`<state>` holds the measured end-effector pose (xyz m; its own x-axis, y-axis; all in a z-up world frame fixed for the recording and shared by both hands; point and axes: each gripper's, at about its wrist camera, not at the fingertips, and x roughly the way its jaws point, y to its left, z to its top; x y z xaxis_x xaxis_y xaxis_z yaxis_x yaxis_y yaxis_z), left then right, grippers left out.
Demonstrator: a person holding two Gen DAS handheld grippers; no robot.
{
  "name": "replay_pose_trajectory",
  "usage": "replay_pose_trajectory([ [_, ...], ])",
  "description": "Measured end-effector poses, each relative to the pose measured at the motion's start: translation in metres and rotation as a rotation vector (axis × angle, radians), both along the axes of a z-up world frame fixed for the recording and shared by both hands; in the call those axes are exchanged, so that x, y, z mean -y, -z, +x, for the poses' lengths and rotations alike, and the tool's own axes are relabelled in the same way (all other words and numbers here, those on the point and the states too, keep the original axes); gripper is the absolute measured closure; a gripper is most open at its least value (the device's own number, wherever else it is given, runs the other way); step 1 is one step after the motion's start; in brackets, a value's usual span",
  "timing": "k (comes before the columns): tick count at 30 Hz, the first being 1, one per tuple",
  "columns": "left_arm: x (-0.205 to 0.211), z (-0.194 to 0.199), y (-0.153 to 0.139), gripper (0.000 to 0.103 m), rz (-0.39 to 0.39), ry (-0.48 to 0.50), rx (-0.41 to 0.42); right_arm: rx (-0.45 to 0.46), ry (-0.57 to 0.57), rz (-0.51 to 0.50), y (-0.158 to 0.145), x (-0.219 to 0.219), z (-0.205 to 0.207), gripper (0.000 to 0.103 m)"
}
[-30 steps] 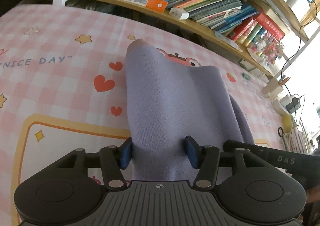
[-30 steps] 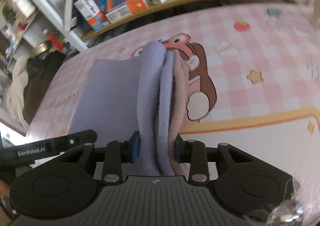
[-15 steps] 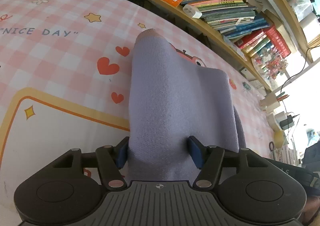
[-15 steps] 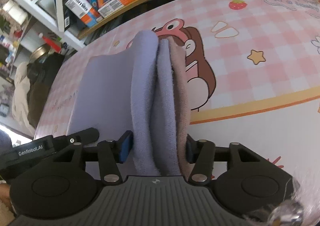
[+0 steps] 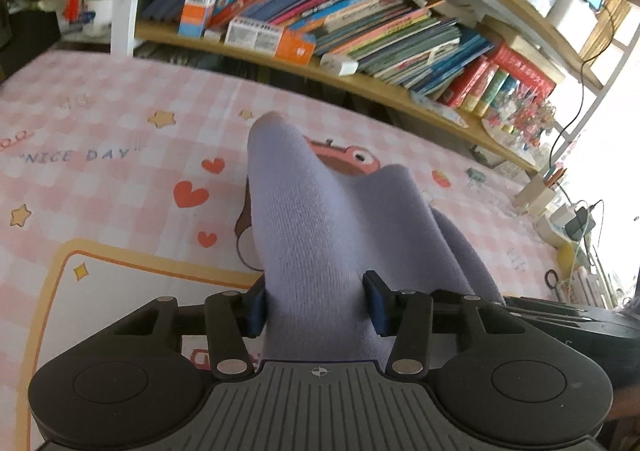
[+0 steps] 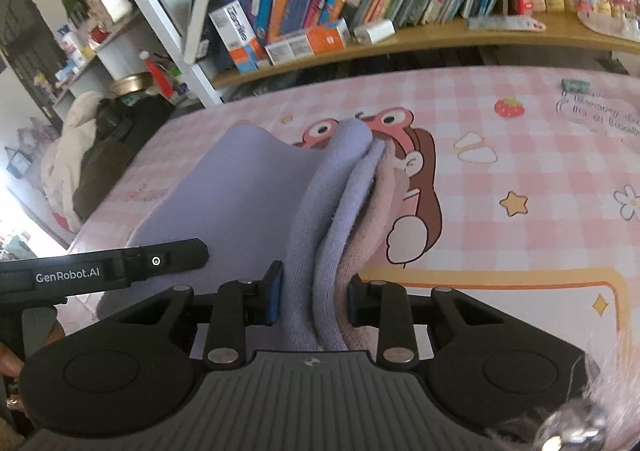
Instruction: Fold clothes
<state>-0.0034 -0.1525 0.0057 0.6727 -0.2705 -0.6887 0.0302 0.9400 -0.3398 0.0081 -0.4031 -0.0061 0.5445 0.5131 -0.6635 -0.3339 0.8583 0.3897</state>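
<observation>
left hand-held gripper (image 5: pixel 316 303): jaws closing on lilac garment (image 5: pixel 320 235) | right hand-held gripper (image 6: pixel 312 301): likewise

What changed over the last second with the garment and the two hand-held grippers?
Both jaws have just been closing on the lilac garment: the left hand-held gripper on its broad fold, the right hand-held gripper on the bunched layers. The far end still touches the pink mat.

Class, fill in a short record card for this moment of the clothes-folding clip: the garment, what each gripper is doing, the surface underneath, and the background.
Garment: lilac knit garment, bunched in folds, lifted off the cloth at the near end
Left gripper: jaws just closing, pads pressing on the lilac knit
Right gripper: jaws just closing, pads pinching several layers, a pinkish inner side showing
Surface: pink checked tablecloth with cartoon print
Background: bookshelf packed with books
</observation>
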Motion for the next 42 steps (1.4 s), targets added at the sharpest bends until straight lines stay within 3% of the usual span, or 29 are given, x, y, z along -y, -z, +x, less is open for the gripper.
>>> replay_pose_trajectory([
  [7, 0.023, -0.016, -0.012, 0.058, 0.016, -0.023, 0.043, 0.040, -0.035, 0.030, -0.012, 0.019, -0.008, 0.076],
  [14, 0.029, -0.022, 0.014, 0.058, -0.024, -0.074, -0.050, -0.075, -0.060, 0.027, 0.009, 0.034, -0.003, 0.076],
  [16, 0.027, -0.022, 0.022, 0.057, -0.043, -0.094, -0.082, -0.134, -0.046, 0.034, 0.017, 0.038, 0.001, 0.069],
  [18, 0.026, -0.021, 0.027, 0.056, -0.048, -0.106, -0.109, -0.203, -0.031, 0.029, 0.025, 0.040, 0.008, 0.056],
  [22, 0.021, -0.018, 0.036, 0.050, -0.065, -0.119, -0.142, -0.287, -0.014, 0.071, 0.038, 0.043, 0.020, 0.048],
  [28, 0.005, -0.006, 0.052, 0.043, -0.193, -0.124, -0.205, -0.310, -0.039, 0.111, 0.040, 0.037, 0.034, 0.049],
  [31, 0.006, 0.000, 0.054, 0.045, -0.223, -0.127, -0.208, -0.326, -0.046, 0.137, 0.044, 0.037, 0.041, 0.062],
  [35, 0.015, -0.001, 0.042, 0.057, -0.176, -0.115, -0.175, -0.264, -0.060, 0.127, 0.035, 0.036, 0.037, 0.074],
  [42, 0.028, -0.012, 0.000, 0.059, -0.108, -0.088, -0.063, -0.034, -0.104, 0.095, -0.008, 0.037, 0.014, 0.076],
])
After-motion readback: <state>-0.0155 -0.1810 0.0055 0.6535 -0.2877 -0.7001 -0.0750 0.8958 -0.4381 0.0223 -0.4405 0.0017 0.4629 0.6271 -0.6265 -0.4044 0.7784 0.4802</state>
